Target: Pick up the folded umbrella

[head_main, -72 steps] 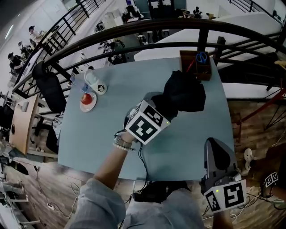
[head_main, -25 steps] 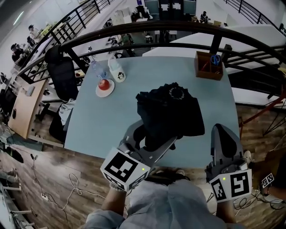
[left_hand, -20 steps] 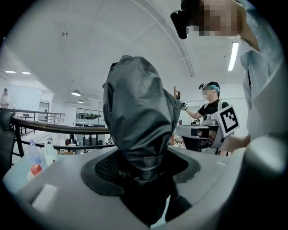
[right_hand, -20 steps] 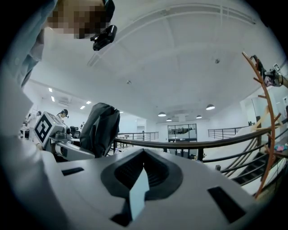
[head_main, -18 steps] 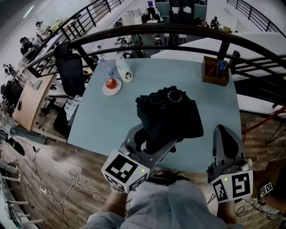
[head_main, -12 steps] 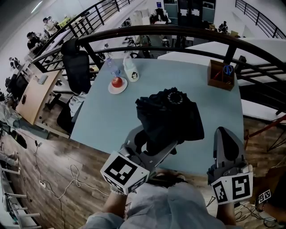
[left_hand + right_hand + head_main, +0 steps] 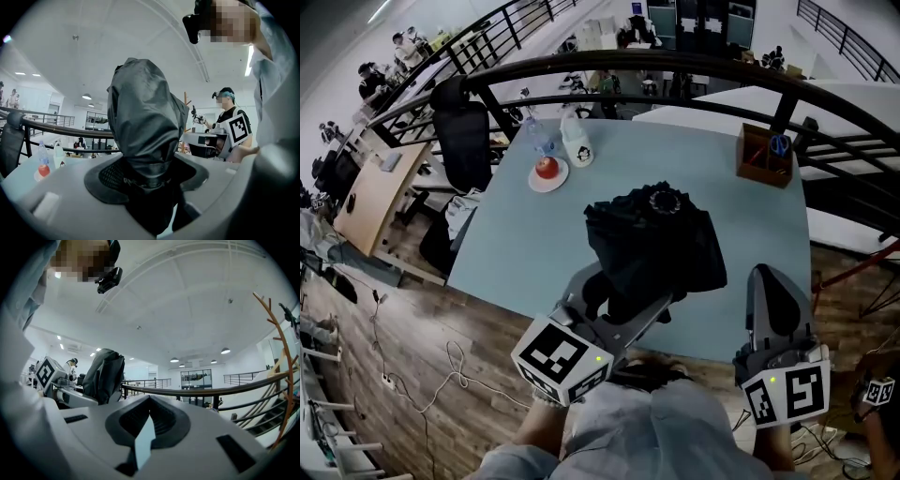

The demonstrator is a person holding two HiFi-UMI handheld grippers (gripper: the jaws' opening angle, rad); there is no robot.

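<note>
The folded umbrella [image 7: 656,242] is a black bundle of cloth with a round ribbed cap on top, held up in the air above the near part of the table. My left gripper [image 7: 617,296] is shut on its lower end, with a jaw on each side. In the left gripper view the umbrella [image 7: 145,136] rises upright between the jaws of the left gripper [image 7: 150,174]. My right gripper [image 7: 773,305] is to the right, shut and holding nothing, apart from the umbrella. In the right gripper view that gripper [image 7: 150,420] points upward, and the umbrella [image 7: 105,373] shows at the left.
A light blue table [image 7: 525,234] lies below. A wooden holder with scissors [image 7: 766,155] stands at its far right corner. A plate with a red apple [image 7: 547,172], a white bottle [image 7: 576,145] and a water bottle [image 7: 542,141] stand far left. A dark railing [image 7: 675,67] runs behind.
Since 2.9 s ago the left gripper has brought the umbrella up off the table and toward me. Over the last second both grippers have kept their places.
</note>
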